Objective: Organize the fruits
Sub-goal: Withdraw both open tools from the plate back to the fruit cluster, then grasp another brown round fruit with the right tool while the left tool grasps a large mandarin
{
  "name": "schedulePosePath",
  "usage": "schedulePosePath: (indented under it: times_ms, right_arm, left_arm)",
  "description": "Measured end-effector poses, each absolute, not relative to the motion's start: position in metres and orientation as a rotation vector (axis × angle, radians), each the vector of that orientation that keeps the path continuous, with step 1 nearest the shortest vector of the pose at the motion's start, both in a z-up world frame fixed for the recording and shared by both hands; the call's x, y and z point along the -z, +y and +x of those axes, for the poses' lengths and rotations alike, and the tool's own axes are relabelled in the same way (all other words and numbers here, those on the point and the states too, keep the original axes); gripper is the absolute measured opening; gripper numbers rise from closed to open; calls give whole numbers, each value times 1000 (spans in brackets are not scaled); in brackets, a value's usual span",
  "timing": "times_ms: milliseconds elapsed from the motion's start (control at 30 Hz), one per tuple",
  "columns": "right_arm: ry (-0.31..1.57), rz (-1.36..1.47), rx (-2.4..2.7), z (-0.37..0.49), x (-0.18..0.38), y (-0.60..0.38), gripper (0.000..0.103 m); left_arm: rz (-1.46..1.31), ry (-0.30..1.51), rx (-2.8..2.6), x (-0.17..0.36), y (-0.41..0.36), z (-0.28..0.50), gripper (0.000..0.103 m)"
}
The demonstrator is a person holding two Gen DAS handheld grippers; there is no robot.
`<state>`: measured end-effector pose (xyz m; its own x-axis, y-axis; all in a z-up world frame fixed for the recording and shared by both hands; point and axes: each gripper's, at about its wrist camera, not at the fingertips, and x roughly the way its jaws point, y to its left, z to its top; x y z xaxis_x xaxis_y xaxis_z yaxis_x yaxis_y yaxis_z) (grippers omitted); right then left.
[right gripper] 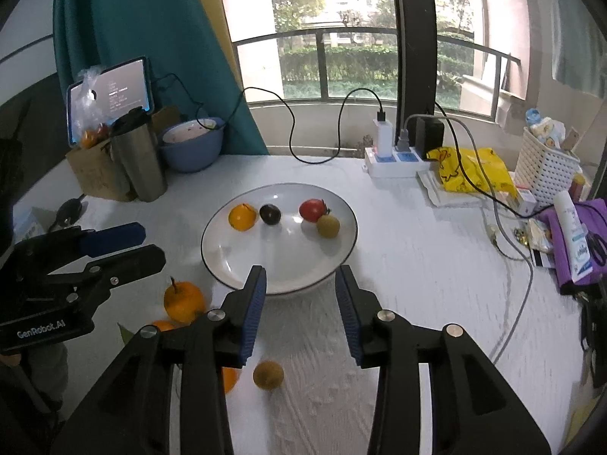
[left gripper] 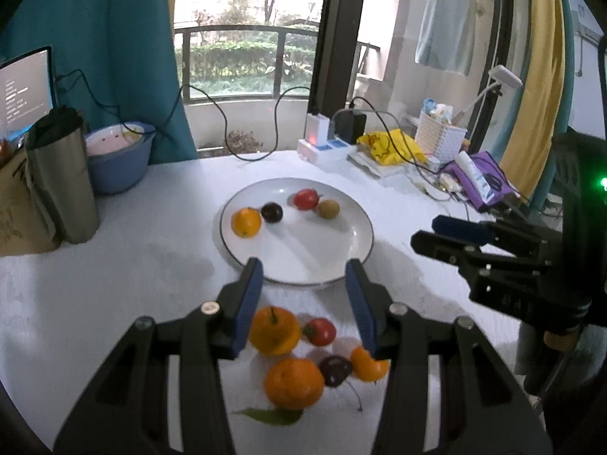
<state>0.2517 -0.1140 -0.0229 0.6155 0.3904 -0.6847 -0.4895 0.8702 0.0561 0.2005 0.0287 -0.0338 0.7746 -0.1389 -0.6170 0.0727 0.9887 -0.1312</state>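
Note:
A white plate (left gripper: 326, 261) (right gripper: 231, 258) holds a small orange (left gripper: 246, 222), a dark plum (left gripper: 271, 212), a red tomato (left gripper: 305, 199) and a brown longan (left gripper: 328, 208). My left gripper (left gripper: 303, 269) is open and empty above loose fruit on the table: two oranges (left gripper: 274, 330) (left gripper: 294, 383), a red tomato (left gripper: 320, 331), a dark cherry (left gripper: 335, 371) and a small orange (left gripper: 368, 364). My right gripper (right gripper: 300, 276) is open and empty, with a brown longan (right gripper: 268, 374) on the table between its arms.
A steel tumbler (left gripper: 64, 178), a blue bowl (left gripper: 119, 159) and a paper bag (left gripper: 15, 208) stand at the back left. A power strip (right gripper: 394, 159), yellow bag (right gripper: 470, 170), white basket (right gripper: 546, 167) and cables lie at the back right.

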Motion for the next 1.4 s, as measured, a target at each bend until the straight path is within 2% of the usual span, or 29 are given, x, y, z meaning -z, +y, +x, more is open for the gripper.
schedulePosePath:
  times_ms: [700, 1400]
  right_arm:
    - [845, -133, -511, 210, 62, -128, 40]
    - [942, -111, -574, 226, 93, -114, 40]
  left_arm:
    - [-132, 792, 99, 87, 31, 154, 48]
    - [-162, 835, 125, 104, 34, 180, 48]
